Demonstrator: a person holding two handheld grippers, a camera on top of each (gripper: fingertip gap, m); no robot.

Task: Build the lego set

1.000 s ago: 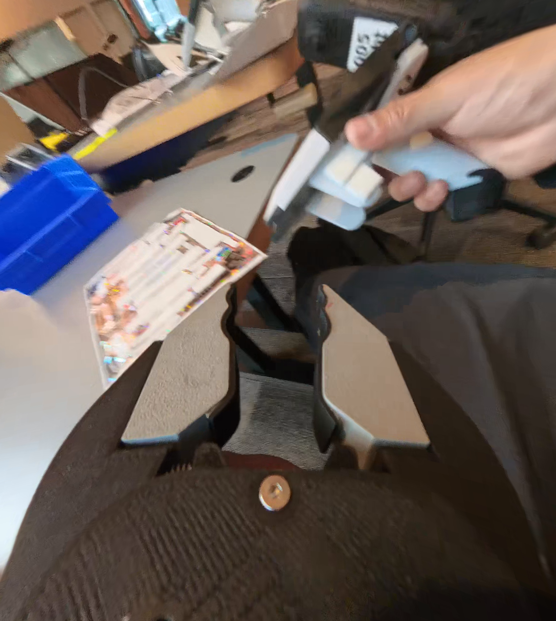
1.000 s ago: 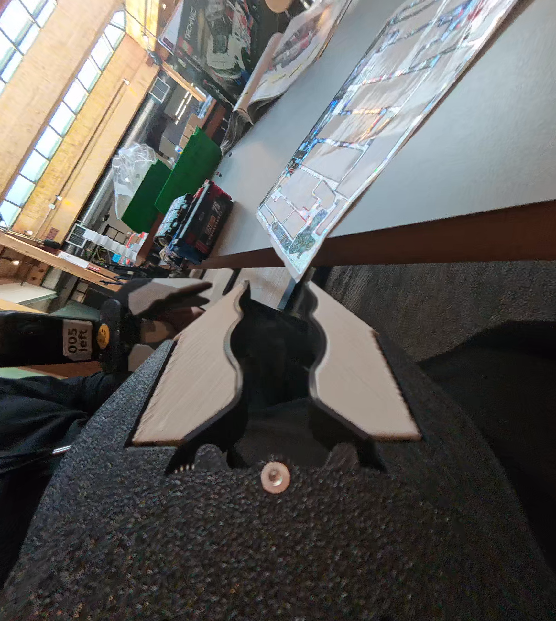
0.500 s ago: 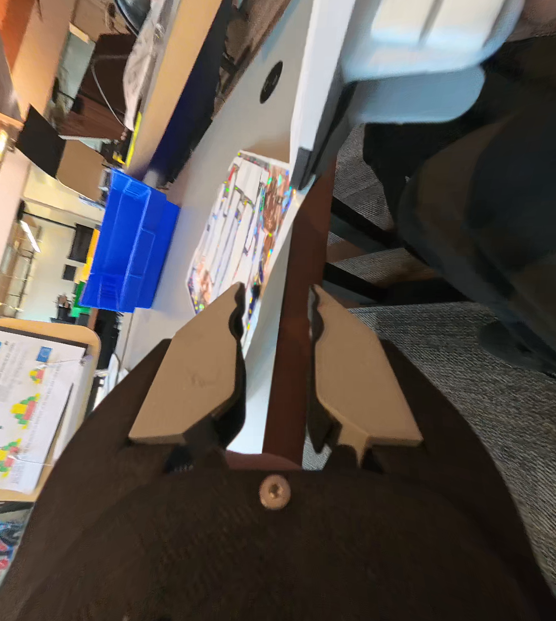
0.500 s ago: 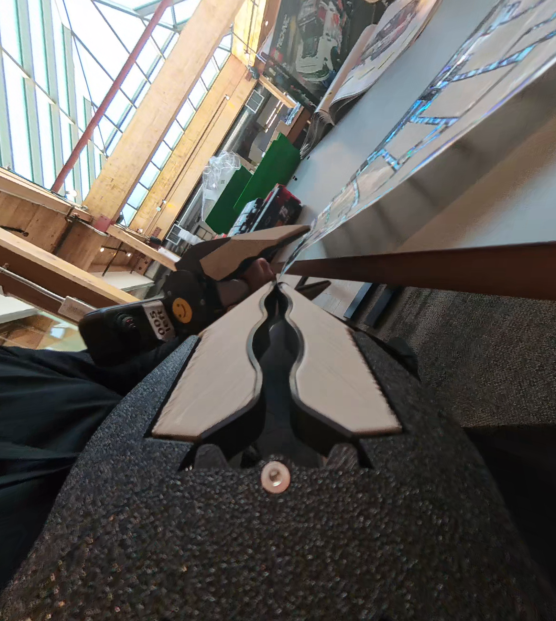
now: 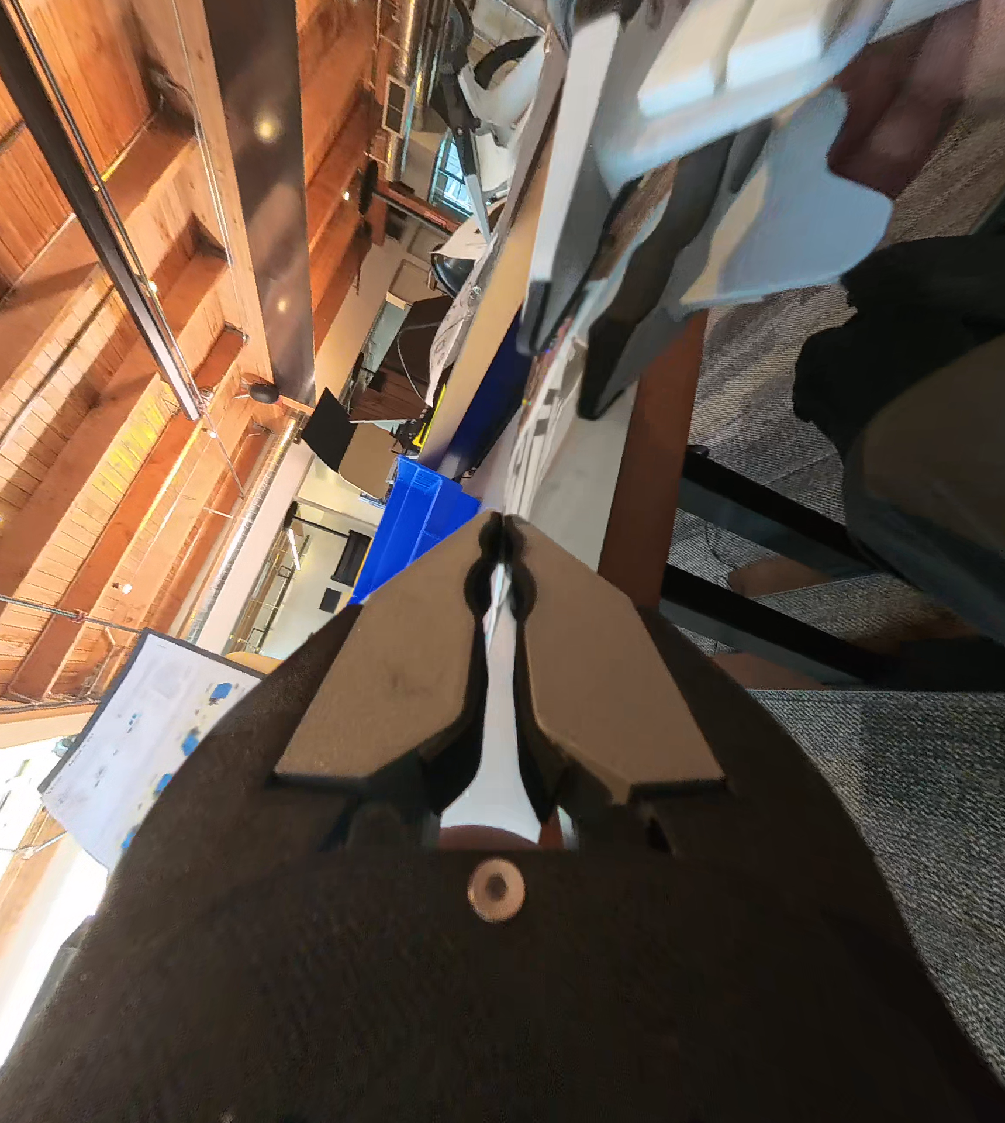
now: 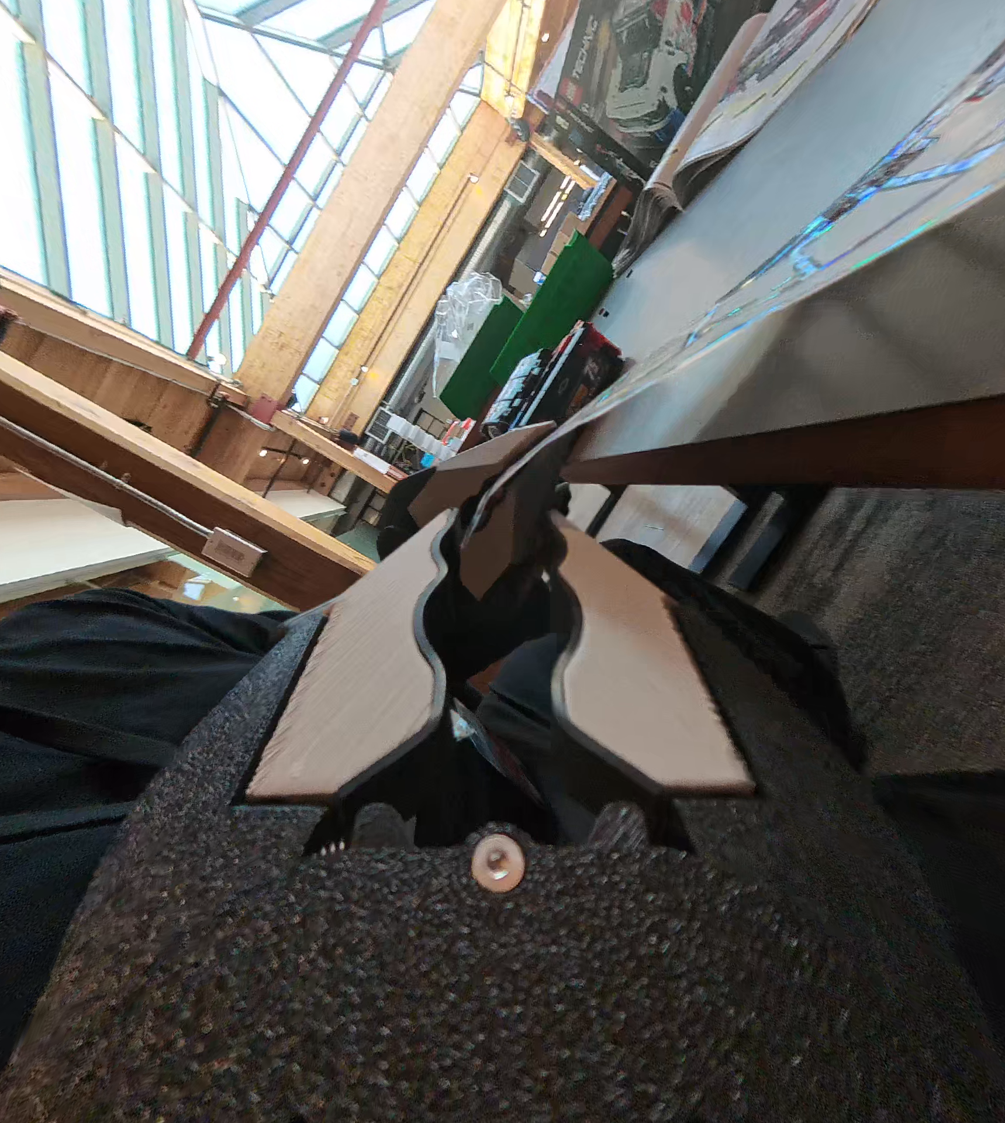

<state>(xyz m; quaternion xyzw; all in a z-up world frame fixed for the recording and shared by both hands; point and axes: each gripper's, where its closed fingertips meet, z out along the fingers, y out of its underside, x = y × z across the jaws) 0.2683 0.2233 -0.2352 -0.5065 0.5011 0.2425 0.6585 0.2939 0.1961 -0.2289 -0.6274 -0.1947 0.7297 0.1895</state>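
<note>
A shiny sticker sheet [image 6: 852, 200] lies on the grey table [image 6: 852, 340], with one corner hanging over the brown front edge. My left gripper [image 5: 498, 528] is shut on that corner; the thin sheet edge shows between its pads. In the right wrist view the left gripper [image 6: 506, 468] clamps the overhanging corner from above and below. My right gripper [image 6: 503, 522] is open and empty, just below the table edge, right behind the left gripper's fingers. In the left wrist view the sheet [image 5: 533, 437] runs away along the table, and the right gripper [image 5: 572, 340] is blurred at the top.
A blue bin [image 5: 421, 528] stands on the table beyond the sheet. An open booklet [image 6: 730, 115], a set box [image 6: 609, 73] and green plates [image 6: 554, 304] lie farther along. Grey carpet [image 5: 913, 851] and the person's legs lie below the table edge. Tip to tip, the grippers are about 4 centimetres apart.
My left gripper moved to the table edge and closed on the sheet's overhanging corner. My right gripper closed on air half a second ago and has opened again, now closer to the left one.
</note>
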